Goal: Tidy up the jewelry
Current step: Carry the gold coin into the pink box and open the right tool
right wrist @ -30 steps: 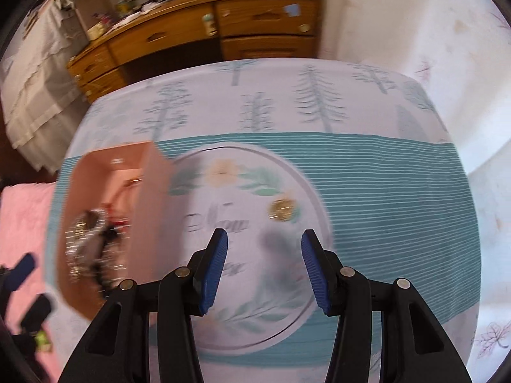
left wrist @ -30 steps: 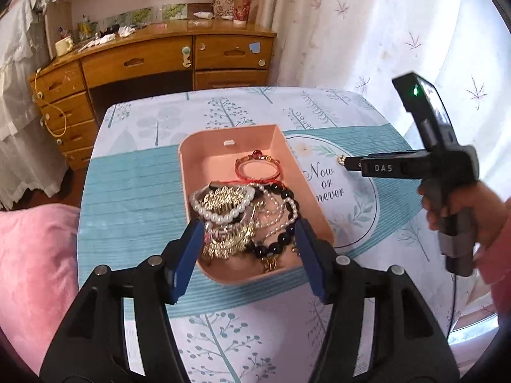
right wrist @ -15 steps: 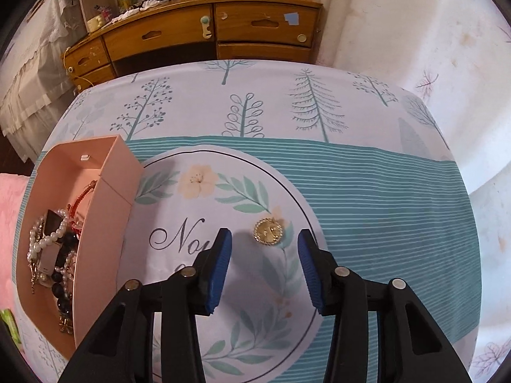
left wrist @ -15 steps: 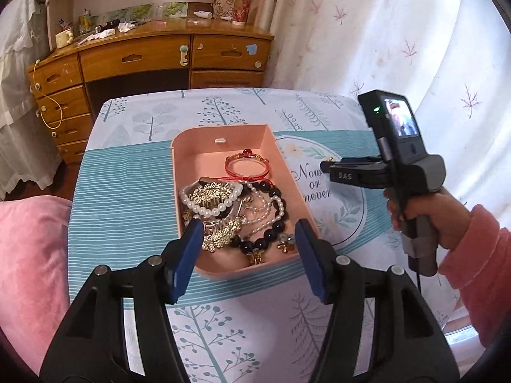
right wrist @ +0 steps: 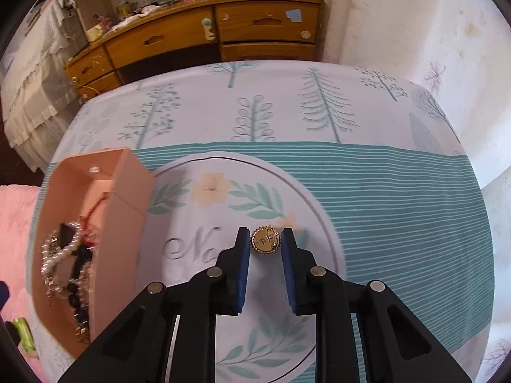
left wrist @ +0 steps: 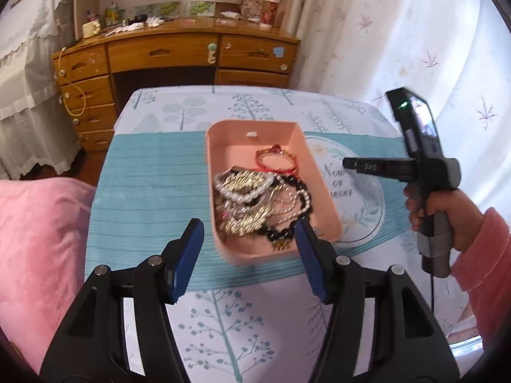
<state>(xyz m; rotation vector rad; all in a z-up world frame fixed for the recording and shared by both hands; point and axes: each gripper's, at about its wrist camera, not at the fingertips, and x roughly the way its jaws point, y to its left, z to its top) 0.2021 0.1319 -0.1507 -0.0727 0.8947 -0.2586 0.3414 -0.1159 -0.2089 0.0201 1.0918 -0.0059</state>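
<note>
Right wrist view: your right gripper [right wrist: 265,245] points steeply down at the tablecloth [right wrist: 399,191], and its jaws have just been closing, with the gold round pendant [right wrist: 265,241] between them. A thin strip of cloth shows on each side of the pendant, so the blue pads [right wrist: 244,255] bracket it without yet pressing; read the gripper as narrowed around the piece, not pinching it. The pendant lies flat on the printed round medallion of the cloth, level with the fingertips and centred between them.

To do the pick well, keep the tips low against the cloth so the pads meet the thin scalloped rim rather than ride over it. Close slowly and evenly; a flat disc is likely to tip or skid out ahead of the tips if one pad arrives first. Expect the cloth to bunch a little, and lift straight up only once the piece is firmly seated.

The pink tray [right wrist: 127,191] stands well to the left of this gripper, already holding a tangle of bracelets and beads; judged from the task, it is where the pendant belongs.

Left wrist view: your left gripper [left wrist: 249,255] hovers with its jaws spread and empty, the near end of the tray [left wrist: 255,126] just beyond its tips. The pearl bracelet [left wrist: 242,191] and red bangle [left wrist: 276,162] lie further ahead. Hold it clear of the tray's right wall, over which the pendant should arrive.
</note>
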